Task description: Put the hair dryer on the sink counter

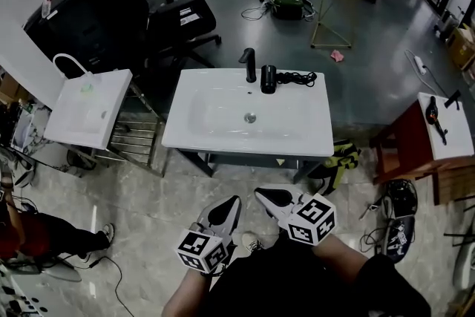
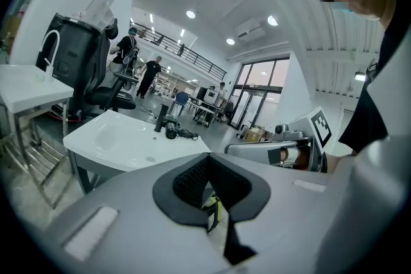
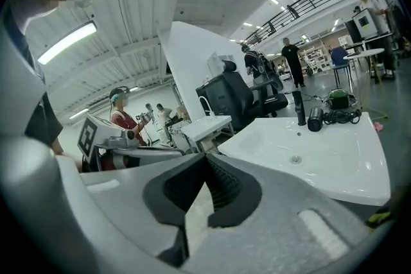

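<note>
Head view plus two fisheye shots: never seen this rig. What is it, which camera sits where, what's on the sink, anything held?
No robot: a person holds hand tongs, one per hand. The head view comes from a camera on the person's head, looking down at the left tongs and right tongs. Each fisheye shot comes from a camera riding on one pair, looking along its jaws. On the white sink counter, at its back edge, lies a black hair dryer beside a black faucet. Both tongs are shut and hold nothing.
</note>
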Demonstrator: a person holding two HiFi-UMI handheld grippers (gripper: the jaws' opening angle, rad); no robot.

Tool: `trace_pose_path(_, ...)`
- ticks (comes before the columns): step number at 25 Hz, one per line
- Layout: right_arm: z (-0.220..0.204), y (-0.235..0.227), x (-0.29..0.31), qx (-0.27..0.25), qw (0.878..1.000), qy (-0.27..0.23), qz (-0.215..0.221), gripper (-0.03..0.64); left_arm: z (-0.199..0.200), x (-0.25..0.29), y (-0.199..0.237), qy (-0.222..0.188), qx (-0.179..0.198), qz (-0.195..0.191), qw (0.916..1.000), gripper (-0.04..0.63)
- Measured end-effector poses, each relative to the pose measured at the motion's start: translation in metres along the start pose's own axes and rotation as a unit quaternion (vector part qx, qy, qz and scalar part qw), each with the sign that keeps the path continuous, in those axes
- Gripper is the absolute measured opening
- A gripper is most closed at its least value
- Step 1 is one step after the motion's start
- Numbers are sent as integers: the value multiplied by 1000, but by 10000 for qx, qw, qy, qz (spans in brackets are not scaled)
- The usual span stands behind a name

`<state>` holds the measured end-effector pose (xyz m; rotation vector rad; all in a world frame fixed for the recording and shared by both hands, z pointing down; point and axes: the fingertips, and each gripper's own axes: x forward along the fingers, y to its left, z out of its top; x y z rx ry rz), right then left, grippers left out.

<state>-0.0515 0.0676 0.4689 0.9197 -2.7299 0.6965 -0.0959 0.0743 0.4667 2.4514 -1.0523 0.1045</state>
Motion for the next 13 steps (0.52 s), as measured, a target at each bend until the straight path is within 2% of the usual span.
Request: trace_pose_path(13,0,2,4,-86,10000,0,-34,0,-3,-1,5,19,-3,-43,10000,3)
